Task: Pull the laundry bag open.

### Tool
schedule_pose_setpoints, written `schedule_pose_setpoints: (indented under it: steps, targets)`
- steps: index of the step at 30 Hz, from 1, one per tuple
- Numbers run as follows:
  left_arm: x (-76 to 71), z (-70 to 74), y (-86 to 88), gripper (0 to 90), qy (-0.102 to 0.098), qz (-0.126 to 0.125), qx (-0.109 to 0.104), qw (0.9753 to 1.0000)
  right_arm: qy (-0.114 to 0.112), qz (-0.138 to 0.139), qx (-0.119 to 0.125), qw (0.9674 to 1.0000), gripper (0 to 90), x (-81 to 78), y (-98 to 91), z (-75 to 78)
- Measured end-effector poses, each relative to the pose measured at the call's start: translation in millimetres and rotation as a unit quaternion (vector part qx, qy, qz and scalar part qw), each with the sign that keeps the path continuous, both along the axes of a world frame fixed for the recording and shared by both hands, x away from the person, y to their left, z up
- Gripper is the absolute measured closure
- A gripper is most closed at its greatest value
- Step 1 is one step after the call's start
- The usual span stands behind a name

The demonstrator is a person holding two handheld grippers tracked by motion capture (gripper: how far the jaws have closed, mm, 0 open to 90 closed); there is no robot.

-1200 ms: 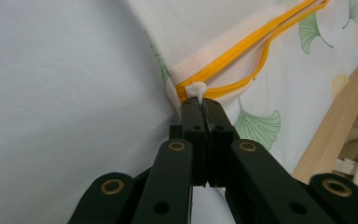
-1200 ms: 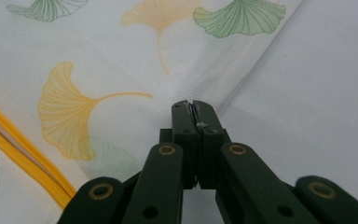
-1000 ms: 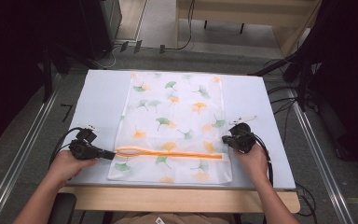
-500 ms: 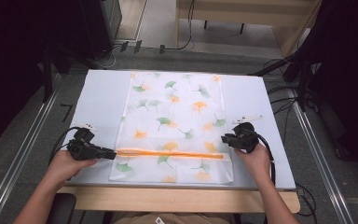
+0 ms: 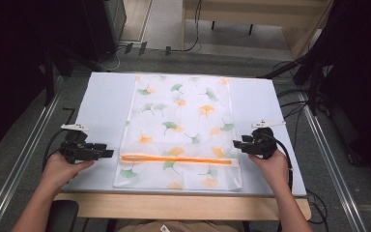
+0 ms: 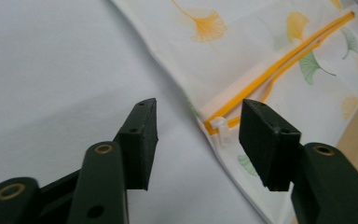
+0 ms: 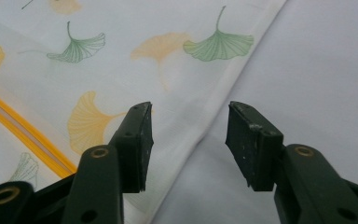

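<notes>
On the desk (image 5: 101, 96) the leaf-print zipper bag (image 5: 183, 116) lies flat, untouched, zipper (image 5: 178, 158) seemingly part-open; left gripper (image 5: 107, 153) and right gripper (image 5: 235, 145) flank it, both released, nothing grasped yet.

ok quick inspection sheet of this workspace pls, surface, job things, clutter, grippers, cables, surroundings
Surface: pale table top with a wooden front edge, flat and bare around the bag.
Job's things: white mesh bag with green and orange leaf print lies flat at the middle; its orange zipper runs across near the front, white zipper pull at the left end.
Clutter: nothing seen.
Grippers: left gripper open, jaws either side of the pull, not touching; right gripper open over the bag's right edge.
Cables: one trails from each gripper; more lie on the floor beyond and right of the table.
Surroundings: grey floor, metal rails either side, dark equipment, wooden furniture behind.
</notes>
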State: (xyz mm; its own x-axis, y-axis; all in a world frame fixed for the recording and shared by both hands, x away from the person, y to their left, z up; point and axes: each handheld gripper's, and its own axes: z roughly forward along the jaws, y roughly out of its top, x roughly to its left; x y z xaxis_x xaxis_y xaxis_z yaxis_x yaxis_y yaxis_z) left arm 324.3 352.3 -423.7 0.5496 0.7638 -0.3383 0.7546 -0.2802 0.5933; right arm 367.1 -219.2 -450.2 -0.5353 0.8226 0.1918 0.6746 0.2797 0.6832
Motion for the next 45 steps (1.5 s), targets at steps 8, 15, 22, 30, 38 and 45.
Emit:
schedule_pose_setpoints:
  steps: [8,15,22,30,38,45]
  targets:
    - [1.4,0.1,8.9,37.8,-0.032,0.038,0.017,0.9986,-0.015,-0.014,0.003,0.9998,45.9,-2.1,-18.7,-0.2]
    - [4.4,-3.2,18.2,34.1,-0.051,0.068,0.025,0.996,-0.026,-0.044,0.009,0.9987,40.9,-2.5,-38.9,-0.9]
    - [7.2,-5.1,26.2,28.7,-0.074,0.093,0.034,0.9923,-0.04,-0.065,0.011,0.997,35.9,-0.8,-49.1,-3.7]
    - [8.8,-8.1,22.5,28.4,-0.076,0.091,0.048,0.9918,-0.032,-0.064,0.006,0.9975,34.2,1.4,-45.9,-9.5]
    - [9.3,-8.0,22.7,28.2,-0.069,0.097,0.05,0.9916,-0.026,-0.063,0.006,0.9977,34.2,1.9,-45.5,-10.3]
    - [9.0,-7.8,21.0,28.8,-0.072,0.095,0.057,0.9912,-0.025,-0.062,0.006,0.9977,34.2,1.9,-45.1,-10.6]
